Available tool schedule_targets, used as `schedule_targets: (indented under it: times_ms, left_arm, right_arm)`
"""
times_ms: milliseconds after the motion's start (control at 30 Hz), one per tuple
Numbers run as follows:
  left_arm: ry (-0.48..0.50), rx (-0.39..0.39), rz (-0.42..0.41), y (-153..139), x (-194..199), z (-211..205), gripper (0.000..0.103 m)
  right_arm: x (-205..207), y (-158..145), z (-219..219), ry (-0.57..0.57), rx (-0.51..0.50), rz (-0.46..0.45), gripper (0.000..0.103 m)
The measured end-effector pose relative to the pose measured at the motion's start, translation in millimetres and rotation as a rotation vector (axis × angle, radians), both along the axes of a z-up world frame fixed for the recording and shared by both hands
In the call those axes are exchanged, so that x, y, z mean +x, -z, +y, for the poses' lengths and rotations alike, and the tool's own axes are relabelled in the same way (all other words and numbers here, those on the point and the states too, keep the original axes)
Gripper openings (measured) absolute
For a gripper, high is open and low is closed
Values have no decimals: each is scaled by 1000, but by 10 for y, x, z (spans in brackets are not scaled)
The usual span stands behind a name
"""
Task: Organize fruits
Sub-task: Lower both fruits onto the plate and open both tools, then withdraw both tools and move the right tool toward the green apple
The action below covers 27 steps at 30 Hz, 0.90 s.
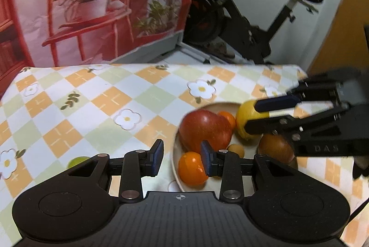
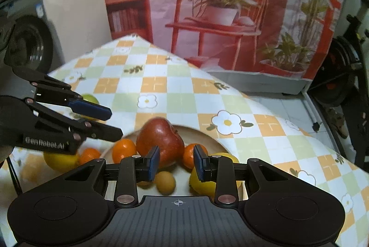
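Five or six fruits crowd the plate (image 1: 176, 177) toward the counter's (image 1: 92, 97) near right corner: a big red apple (image 1: 205, 129) in the middle, oranges (image 1: 191, 168) around it, a lemon (image 1: 244, 113) on its far right side. The left tool (image 1: 182, 154) hovers over the plate's left rim, pads apart, nothing between them. The right tool (image 2: 176, 161) hangs over the lemon, pads narrowly apart and gripping nothing, while a lime (image 1: 76, 161) sits alone near the front left edge.
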<state>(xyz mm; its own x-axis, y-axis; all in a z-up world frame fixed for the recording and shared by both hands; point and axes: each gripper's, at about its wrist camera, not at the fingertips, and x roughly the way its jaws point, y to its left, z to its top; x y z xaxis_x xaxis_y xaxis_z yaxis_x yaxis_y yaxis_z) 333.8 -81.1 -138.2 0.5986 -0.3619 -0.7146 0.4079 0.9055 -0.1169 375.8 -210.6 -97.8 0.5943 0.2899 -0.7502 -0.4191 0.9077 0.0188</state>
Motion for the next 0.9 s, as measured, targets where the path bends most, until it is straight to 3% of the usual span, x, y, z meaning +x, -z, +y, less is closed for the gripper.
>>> schedule_targets:
  times_ms: [167, 500, 900]
  left_arm:
    - [-45, -41, -13, -187, -101, 229, 37]
    - [-118, -21, -62, -421, -328, 789, 37]
    - [-184, -15, -32, -398, -442, 1239, 37]
  right_arm:
    - [-172, -103, -21, 52, 82, -33, 30]
    - [-439, -83, 111, 89, 190, -40, 30]
    - [-482, 58, 548, -13, 175, 22, 31]
